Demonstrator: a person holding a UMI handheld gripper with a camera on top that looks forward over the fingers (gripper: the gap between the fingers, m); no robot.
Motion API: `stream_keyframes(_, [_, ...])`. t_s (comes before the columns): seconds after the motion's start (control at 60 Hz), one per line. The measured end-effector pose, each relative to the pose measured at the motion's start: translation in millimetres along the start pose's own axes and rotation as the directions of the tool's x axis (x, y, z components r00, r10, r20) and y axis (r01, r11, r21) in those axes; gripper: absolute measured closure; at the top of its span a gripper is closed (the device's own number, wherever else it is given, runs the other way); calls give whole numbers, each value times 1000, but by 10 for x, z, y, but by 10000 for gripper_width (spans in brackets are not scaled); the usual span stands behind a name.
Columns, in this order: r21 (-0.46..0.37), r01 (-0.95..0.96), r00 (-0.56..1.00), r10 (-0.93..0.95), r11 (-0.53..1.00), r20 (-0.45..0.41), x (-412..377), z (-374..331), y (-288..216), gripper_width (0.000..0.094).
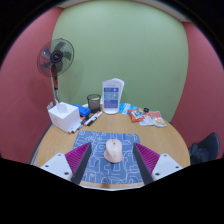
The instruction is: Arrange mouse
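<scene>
A pale pink computer mouse (pixel 115 151) lies on a blue patterned mouse mat (pixel 112 160) near the front of a round wooden table (pixel 135 132). My gripper (pixel 112 160) is open, with its purple pads (pixel 82 156) spread wide at either side of the mat. The mouse stands between the fingers with a clear gap on each side and rests on the mat on its own.
Beyond the mat stand a white box (pixel 63 116), a dark cup (pixel 93 102), a white and blue jug-like container (pixel 113 96), pens (pixel 90 119) and small packets (pixel 152 117). A fan (pixel 56 57) stands behind the table at the left. A dark chair (pixel 205 150) is at the right.
</scene>
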State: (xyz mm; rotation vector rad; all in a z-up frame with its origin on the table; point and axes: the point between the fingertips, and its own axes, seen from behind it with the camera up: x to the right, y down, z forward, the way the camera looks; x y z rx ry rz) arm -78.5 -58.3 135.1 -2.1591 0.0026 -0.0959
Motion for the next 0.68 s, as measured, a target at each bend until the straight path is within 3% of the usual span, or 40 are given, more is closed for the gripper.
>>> stream_keyframes(0.317, [50, 8, 999, -6, 999, -46, -125, -1440, 38, 95])
stream_keyframes(0.683, [56, 13, 999, -10, 998, -47, -333, -1985, 194, 94])
